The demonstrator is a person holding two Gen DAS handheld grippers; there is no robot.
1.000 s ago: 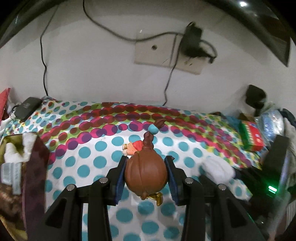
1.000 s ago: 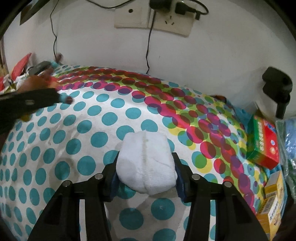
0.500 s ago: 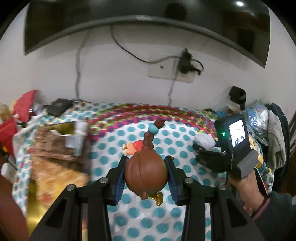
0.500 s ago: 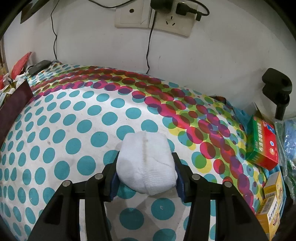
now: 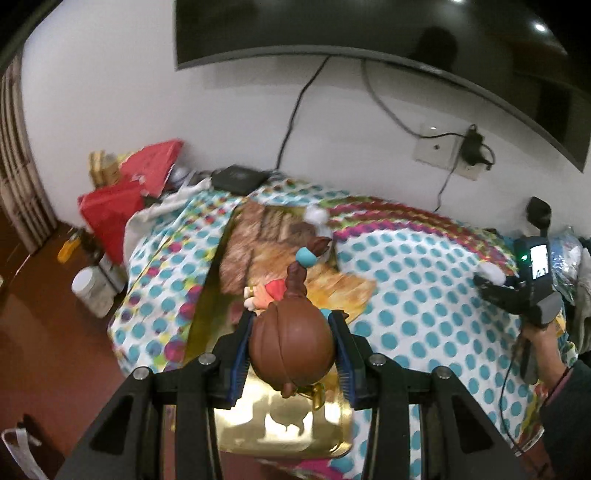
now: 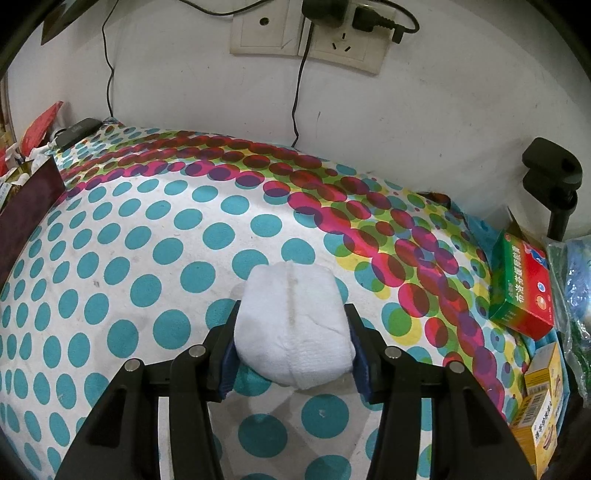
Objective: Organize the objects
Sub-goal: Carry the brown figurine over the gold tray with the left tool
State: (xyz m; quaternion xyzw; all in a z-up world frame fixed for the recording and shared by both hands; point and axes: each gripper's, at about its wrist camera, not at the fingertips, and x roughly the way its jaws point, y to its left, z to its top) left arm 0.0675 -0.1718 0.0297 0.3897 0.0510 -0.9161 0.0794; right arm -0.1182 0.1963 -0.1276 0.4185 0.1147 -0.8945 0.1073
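My left gripper [image 5: 291,354] is shut on a doll [image 5: 290,347] with a round brown head, a braid and a red body, held in the air above a gold-lined open box [image 5: 280,424] at the left edge of the dotted bedspread. My right gripper [image 6: 291,343] is shut on a rolled white cloth [image 6: 293,325], low over the bedspread [image 6: 129,280]. In the left wrist view the right gripper [image 5: 491,284] with its camera unit shows at the far right, held by a hand.
A brown patterned box lid [image 5: 273,240] lies behind the gold box. Red bags [image 5: 122,195], a black device [image 5: 240,177] and a white jar [image 5: 92,288] sit at the left. Medicine boxes [image 6: 524,288] stand at the right. A wall socket [image 6: 306,33] with cables is behind.
My left gripper has risen and pulled back to the left with the doll, now above the gold box. My right gripper and the cloth have stayed in place.
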